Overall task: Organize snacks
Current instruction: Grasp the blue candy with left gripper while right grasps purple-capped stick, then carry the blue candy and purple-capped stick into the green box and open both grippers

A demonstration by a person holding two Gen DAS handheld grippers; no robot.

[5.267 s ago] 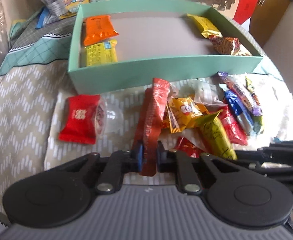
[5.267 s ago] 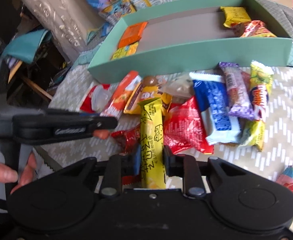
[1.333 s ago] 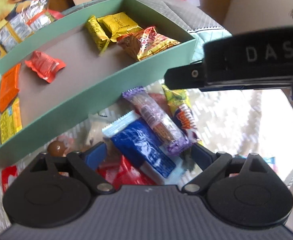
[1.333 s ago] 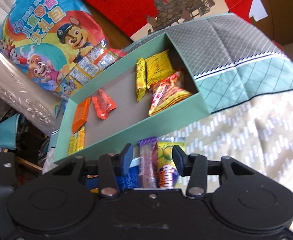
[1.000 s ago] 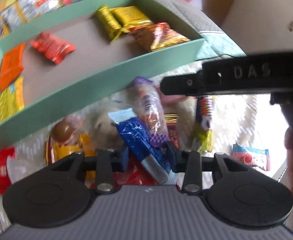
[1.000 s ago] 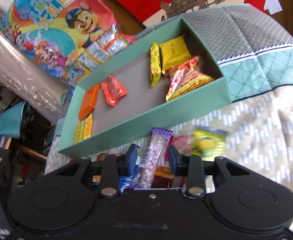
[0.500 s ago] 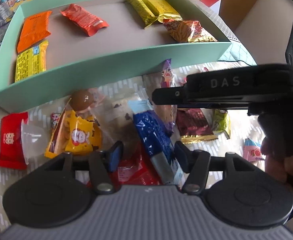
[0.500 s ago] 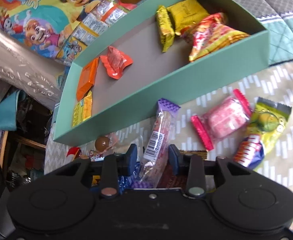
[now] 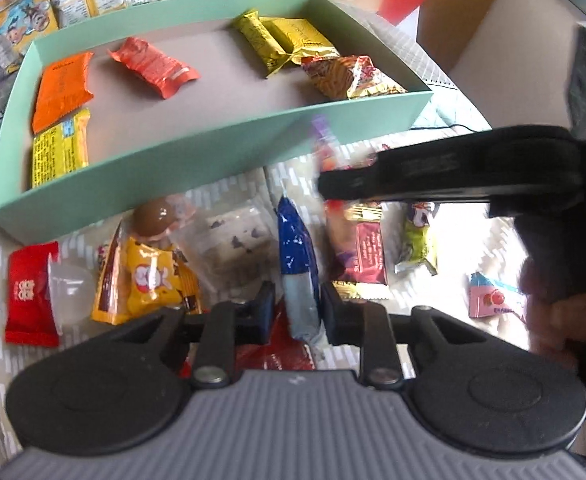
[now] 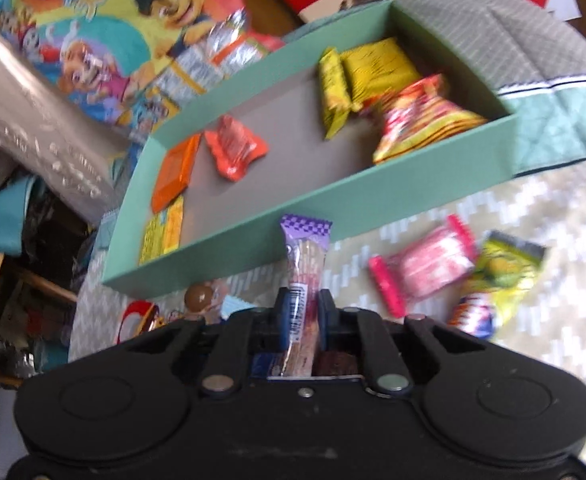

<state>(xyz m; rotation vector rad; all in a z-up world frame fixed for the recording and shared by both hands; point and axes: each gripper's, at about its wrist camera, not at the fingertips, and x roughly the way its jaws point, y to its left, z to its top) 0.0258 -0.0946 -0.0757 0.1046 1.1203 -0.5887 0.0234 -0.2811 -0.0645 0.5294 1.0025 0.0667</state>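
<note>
A green box [image 9: 213, 152] [image 10: 333, 200] holds orange, yellow and red snack packets. Loose snacks lie on the patterned cloth in front of it. My left gripper [image 9: 298, 312] is closing, and its pads pinch a blue snack packet [image 9: 297, 248] that stands on edge between them. My right gripper [image 10: 301, 320] is shut on a long clear snack stick with a purple top [image 10: 305, 252], whose tip points at the box's front wall. In the left wrist view the right gripper's body [image 9: 453, 168] crosses above the loose snacks, held by a hand [image 9: 553, 308].
Still on the cloth are a red packet [image 9: 29, 292], a yellow cartoon packet [image 9: 145, 276], a chocolate ball [image 9: 155, 216], a maroon bar [image 9: 365, 252], a pink packet [image 10: 425, 264] and a yellow-green packet [image 10: 497, 284]. A big cartoon snack bag [image 10: 113, 40] lies behind the box.
The left jaws opened wide around the blue packet, then closed on it, and it turned on edge. The right jaws closed on the purple-topped stick that lay between them.
</note>
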